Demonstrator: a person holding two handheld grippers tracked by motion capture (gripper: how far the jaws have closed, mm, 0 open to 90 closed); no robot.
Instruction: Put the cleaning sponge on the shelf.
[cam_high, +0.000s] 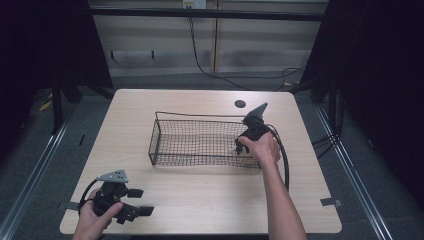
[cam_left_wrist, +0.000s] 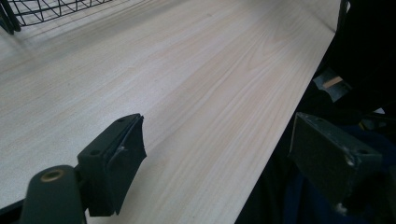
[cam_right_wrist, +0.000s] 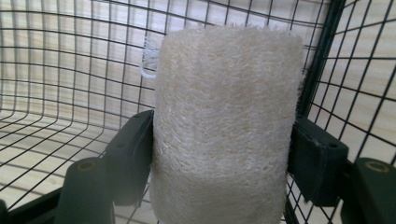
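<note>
Both jaws of my right gripper (cam_right_wrist: 219, 154) clamp a loofah (cam_right_wrist: 224, 126) inside the wire basket (cam_high: 165, 127), near its right end wall, where fibres may snag the mesh; left gripper (cam_left_wrist: 224, 163) gapes empty.

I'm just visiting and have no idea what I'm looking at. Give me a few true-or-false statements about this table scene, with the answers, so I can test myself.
1. The right gripper is clamped on a pale, fibrous loofah-like sponge. True.
2. The left gripper is holding a sponge too. False: its jaws stand wide apart over the bare wooden table, with nothing between them.
3. The sponge is being held inside a black wire basket. True.
4. The basket sits at the table's near left corner. False: it sits around the middle of the table.
5. The left gripper is inside the basket. False: it is near the table's front left edge.
</note>
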